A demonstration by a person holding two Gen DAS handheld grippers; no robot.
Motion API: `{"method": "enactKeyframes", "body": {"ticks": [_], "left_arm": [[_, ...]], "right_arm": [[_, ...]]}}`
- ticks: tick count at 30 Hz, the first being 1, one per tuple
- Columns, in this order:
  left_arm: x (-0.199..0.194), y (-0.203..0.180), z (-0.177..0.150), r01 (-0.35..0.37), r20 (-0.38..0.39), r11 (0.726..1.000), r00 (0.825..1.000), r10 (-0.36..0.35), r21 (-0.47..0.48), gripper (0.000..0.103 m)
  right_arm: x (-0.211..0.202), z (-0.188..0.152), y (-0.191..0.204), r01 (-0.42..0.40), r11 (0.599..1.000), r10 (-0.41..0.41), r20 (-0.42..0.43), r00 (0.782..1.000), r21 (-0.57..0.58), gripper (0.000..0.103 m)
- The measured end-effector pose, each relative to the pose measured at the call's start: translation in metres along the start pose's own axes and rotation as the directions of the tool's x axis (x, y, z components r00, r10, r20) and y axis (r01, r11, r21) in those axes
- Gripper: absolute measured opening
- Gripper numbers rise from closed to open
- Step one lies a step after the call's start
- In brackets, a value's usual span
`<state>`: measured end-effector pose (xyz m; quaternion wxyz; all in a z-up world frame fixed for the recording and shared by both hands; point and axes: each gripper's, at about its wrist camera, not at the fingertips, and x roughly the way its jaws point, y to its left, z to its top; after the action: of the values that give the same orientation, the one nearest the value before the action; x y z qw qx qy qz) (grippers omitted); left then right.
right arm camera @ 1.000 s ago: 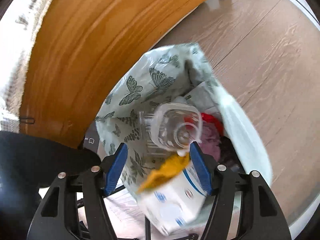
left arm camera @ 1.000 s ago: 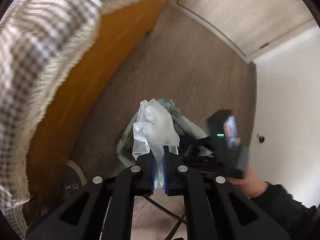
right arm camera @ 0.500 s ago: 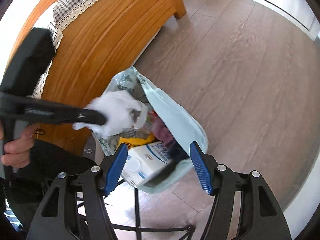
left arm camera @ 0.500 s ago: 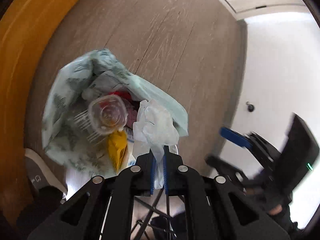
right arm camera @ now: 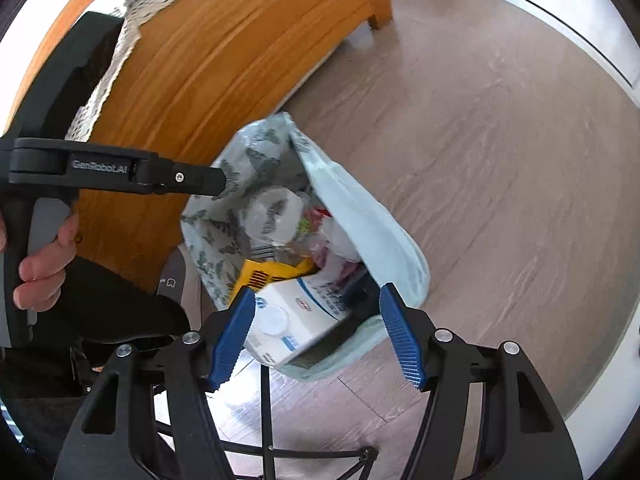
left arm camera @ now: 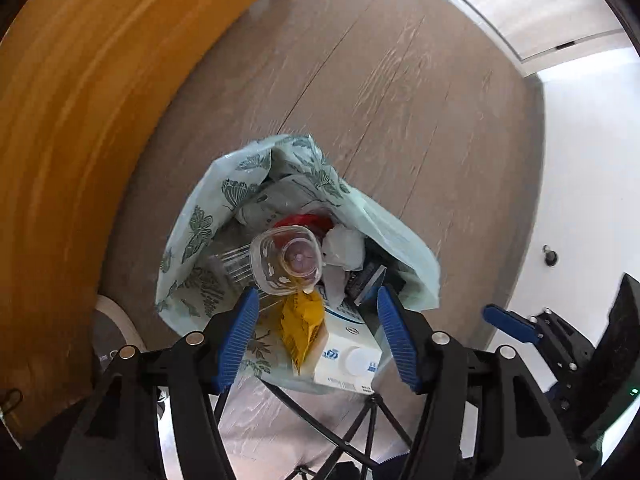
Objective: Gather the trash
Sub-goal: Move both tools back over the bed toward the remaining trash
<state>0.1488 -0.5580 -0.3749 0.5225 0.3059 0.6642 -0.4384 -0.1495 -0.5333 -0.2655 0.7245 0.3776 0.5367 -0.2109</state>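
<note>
My left gripper (left arm camera: 314, 334) had just been opening, nothing between its spread jaws, above the trash bag (left arm camera: 394, 236). The white glove (left arm camera: 342, 246) lay inside beside the clear cup (left arm camera: 286, 260). My right gripper (right arm camera: 316, 334) hung spread and empty.

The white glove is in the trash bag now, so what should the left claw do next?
Probably lift away. The left claw has just been opening, nothing is between its pads, and the white glove lies inside the trash bag beside the clear cup. It is free to fetch more trash.
</note>
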Motion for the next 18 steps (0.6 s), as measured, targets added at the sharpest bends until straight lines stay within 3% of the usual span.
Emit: {"method": "enactKeyframes", "body": {"ticks": [6, 9, 12, 15, 18], "left_arm": [[-0.054, 0.006, -0.010, 0.043, 0.102, 0.996, 0.993, -0.051, 0.083, 0.059], [-0.100, 0.015, -0.020, 0.061, 0.192, 0.993, 0.978, -0.080, 0.105, 0.059], [-0.150, 0.036, -0.034, 0.091, 0.308, 0.993, 0.945, -0.110, 0.076, 0.065], [-0.203, 0.068, -0.055, 0.100, 0.431, 0.994, 0.896, -0.108, 0.041, 0.065], [-0.250, 0.119, -0.081, 0.105, 0.545, 0.994, 0.836, -0.070, -0.033, 0.069]], "right_arm": [[-0.004, 0.017, 0.026, 0.064, 0.996, -0.065, -0.019, 0.998, -0.068, 0.062], [-0.016, 0.031, 0.046, 0.116, 0.987, -0.116, 0.004, 0.993, -0.109, 0.063], [-0.032, 0.047, 0.071, 0.159, 0.975, -0.154, 0.046, 0.987, -0.152, 0.063], [-0.049, 0.063, 0.104, 0.192, 0.962, -0.173, 0.107, 0.979, -0.196, 0.063], [-0.066, 0.078, 0.145, 0.204, 0.949, -0.162, 0.184, 0.970, -0.240, 0.063]]}}
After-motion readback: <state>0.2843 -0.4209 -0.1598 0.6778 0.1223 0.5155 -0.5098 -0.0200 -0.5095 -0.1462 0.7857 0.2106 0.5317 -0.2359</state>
